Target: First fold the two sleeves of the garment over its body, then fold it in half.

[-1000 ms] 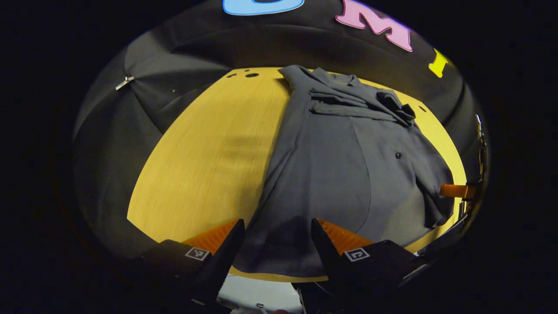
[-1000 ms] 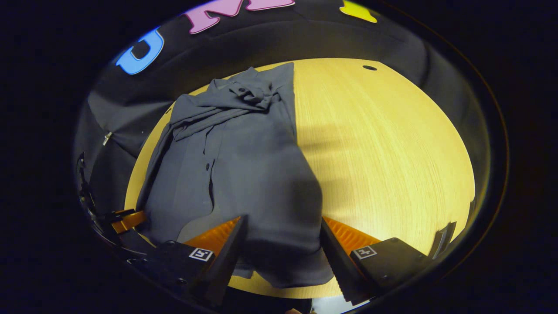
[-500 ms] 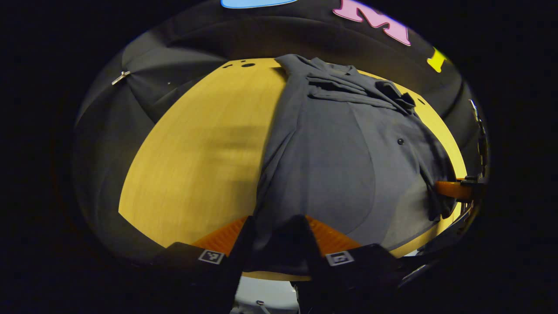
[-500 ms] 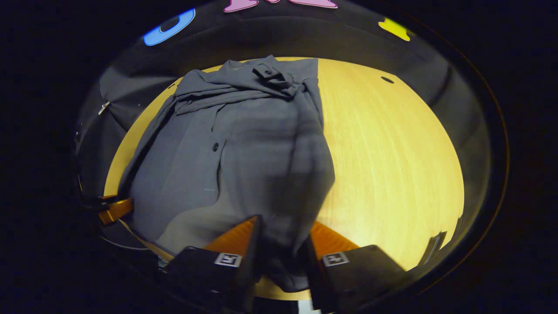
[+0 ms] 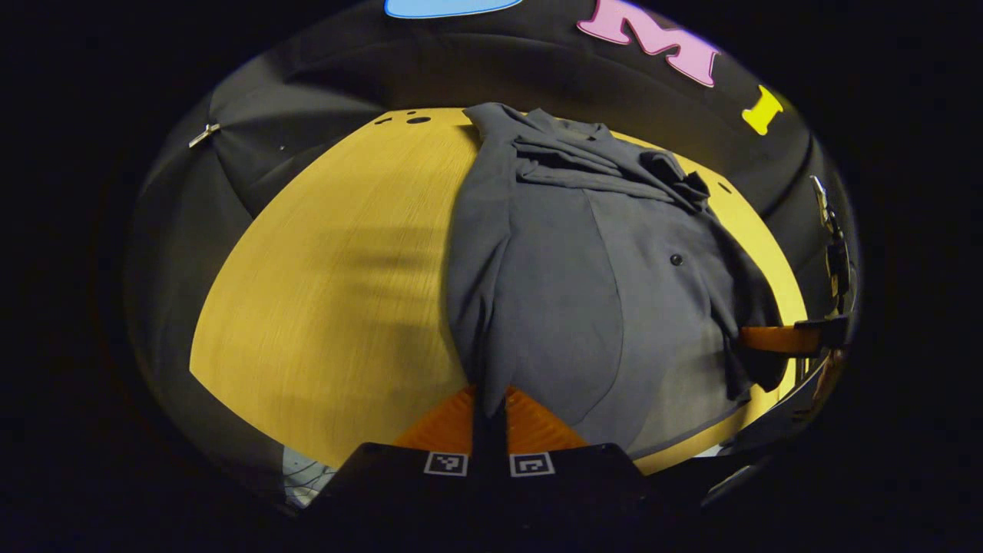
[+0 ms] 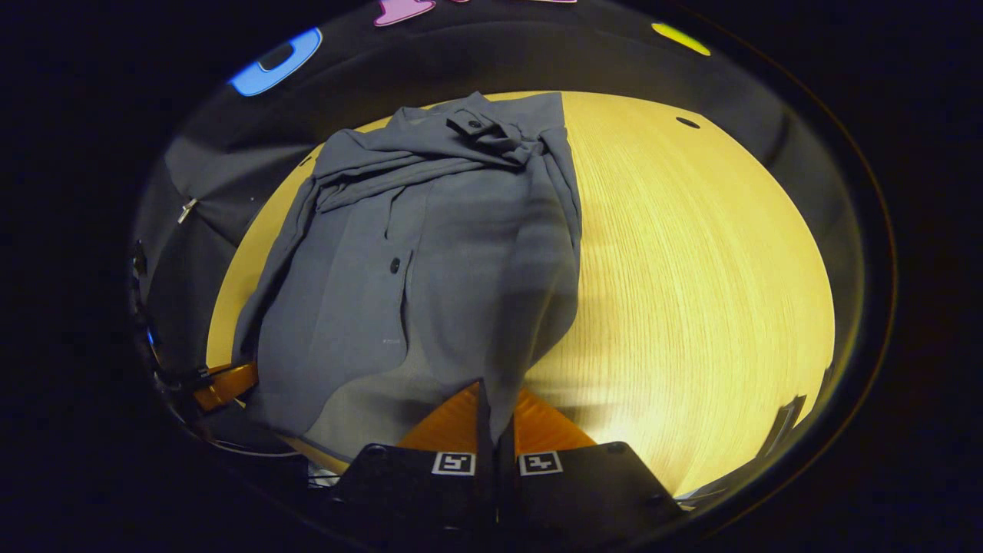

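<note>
A dark grey button-front garment (image 5: 584, 292) lies lengthwise on the yellow wooden table (image 5: 330, 292), its sleeves bunched across the body near the far collar (image 5: 607, 165). My left gripper (image 5: 490, 411) is shut on the garment's near hem at its left corner, lifting the cloth slightly. In the right gripper view the same garment (image 6: 430, 269) spreads over the table (image 6: 691, 292), and my right gripper (image 6: 495, 415) is shut on the near hem at its right corner. Each gripper appears at the edge of the other's view: the right gripper (image 5: 791, 338) and the left gripper (image 6: 223, 384).
The table's near edge (image 5: 322, 453) runs just under both grippers. Bare tabletop stretches left of the garment in the left gripper view and right of it in the right gripper view. Small holes (image 5: 418, 120) mark the table's far edge.
Both grippers went from open around the near hem to shut on it. The hem corners have gathered and risen a little off the table.
</note>
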